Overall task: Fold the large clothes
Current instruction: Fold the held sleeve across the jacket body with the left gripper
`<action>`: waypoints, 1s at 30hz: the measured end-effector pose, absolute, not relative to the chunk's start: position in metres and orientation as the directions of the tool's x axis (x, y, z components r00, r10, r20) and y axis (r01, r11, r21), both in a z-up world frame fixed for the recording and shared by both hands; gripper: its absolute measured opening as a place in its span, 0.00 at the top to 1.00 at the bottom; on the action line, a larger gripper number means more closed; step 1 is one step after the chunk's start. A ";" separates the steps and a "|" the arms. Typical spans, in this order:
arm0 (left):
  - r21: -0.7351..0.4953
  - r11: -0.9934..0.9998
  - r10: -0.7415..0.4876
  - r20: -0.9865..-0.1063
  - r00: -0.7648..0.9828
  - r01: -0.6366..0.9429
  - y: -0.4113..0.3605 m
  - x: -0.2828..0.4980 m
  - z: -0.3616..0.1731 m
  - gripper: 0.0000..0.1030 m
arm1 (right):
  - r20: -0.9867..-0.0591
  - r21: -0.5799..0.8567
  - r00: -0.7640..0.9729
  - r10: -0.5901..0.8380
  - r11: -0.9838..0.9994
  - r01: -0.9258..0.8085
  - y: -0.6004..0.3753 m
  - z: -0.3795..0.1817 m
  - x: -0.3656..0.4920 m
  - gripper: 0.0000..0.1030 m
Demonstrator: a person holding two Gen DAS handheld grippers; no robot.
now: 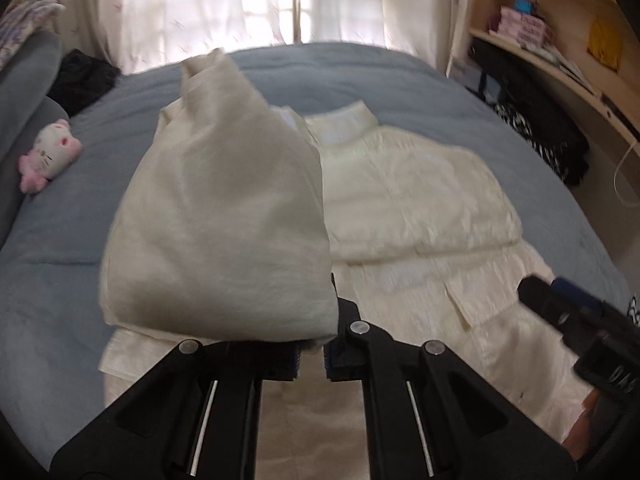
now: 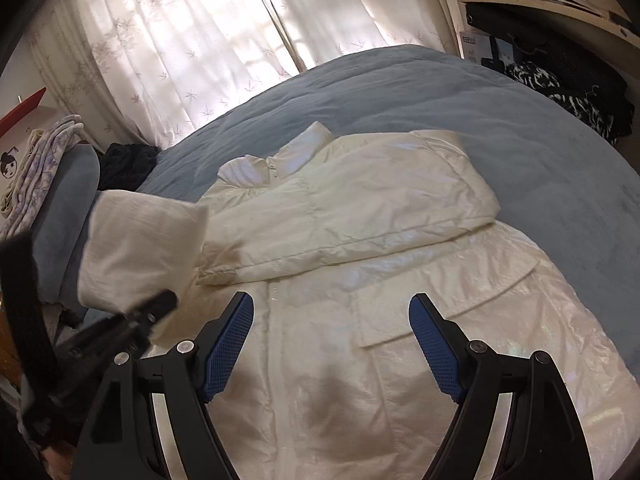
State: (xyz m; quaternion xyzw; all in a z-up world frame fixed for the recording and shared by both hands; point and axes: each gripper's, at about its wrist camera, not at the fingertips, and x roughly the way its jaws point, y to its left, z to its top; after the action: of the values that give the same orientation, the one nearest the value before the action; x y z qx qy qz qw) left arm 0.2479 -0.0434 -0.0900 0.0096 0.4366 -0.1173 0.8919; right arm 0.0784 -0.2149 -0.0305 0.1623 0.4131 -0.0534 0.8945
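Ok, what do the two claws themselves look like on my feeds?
Both match. The right claw has matte black angular linkage arms, round silver pivot pins and blue cross-hatched finger pads. The left claw shows the same black arms, silver pins and bright metal rails. No cables or sleeves visible.

Jacket (image 2: 360,280) lies spread on the bed (image 2: 440,92), collar (image 2: 304,148) toward the curtains (image 2: 180,40) behind the bed. Left of the jacket: lifted sleeve (image 1: 216,216), plush toy (image 1: 48,156) and dark clothing (image 1: 84,80) on the bed. Right of the jacket: shelves (image 1: 560,40) beside the bed, dark clothes (image 2: 568,88) below them.
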 end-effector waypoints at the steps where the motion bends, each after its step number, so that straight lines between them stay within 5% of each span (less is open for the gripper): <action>1: -0.094 0.969 -0.213 -0.792 0.572 0.230 -0.048 0.248 -0.098 0.92 | -0.758 0.250 0.651 0.039 0.940 0.234 -0.216 -0.033 0.079 0.21; 3: -0.115 0.962 -0.237 -0.799 0.553 0.246 -0.054 0.234 -0.108 0.85 | -0.758 0.264 0.650 0.045 0.934 0.242 -0.221 -0.035 0.077 0.21; 5: -0.153 0.950 -0.282 -0.792 0.541 0.271 -0.054 0.224 -0.112 0.64 | -0.758 0.281 0.650 0.054 0.926 0.251 -0.222 -0.038 0.079 0.20; 7: -0.159 0.947 -0.296 -0.770 0.566 0.279 -0.053 0.217 -0.110 0.29 | -0.759 0.304 0.648 0.070 0.917 0.257 -0.226 -0.040 0.078 0.20; 8: -0.154 0.946 -0.298 -0.759 0.579 0.284 -0.050 0.213 -0.107 0.27 | -0.758 0.310 0.648 0.074 0.915 0.258 -0.225 -0.039 0.080 0.20; 20: -0.194 0.956 -0.290 -0.735 0.613 0.220 0.011 0.194 -0.071 0.26 | -0.771 0.361 0.620 0.148 0.903 0.234 -0.219 -0.043 0.097 0.18; 30: -0.216 0.975 -0.203 -0.777 0.595 0.050 0.066 0.210 -0.078 0.26 | -0.854 0.383 0.455 0.252 0.896 0.223 -0.202 -0.103 0.182 0.19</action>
State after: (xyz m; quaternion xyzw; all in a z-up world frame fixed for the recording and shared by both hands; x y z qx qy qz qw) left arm 0.2097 0.0661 -0.0775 -0.0861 0.4441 -0.0710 0.8890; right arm 0.1822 -0.2017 -0.1026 0.2275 0.5221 0.0090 0.8220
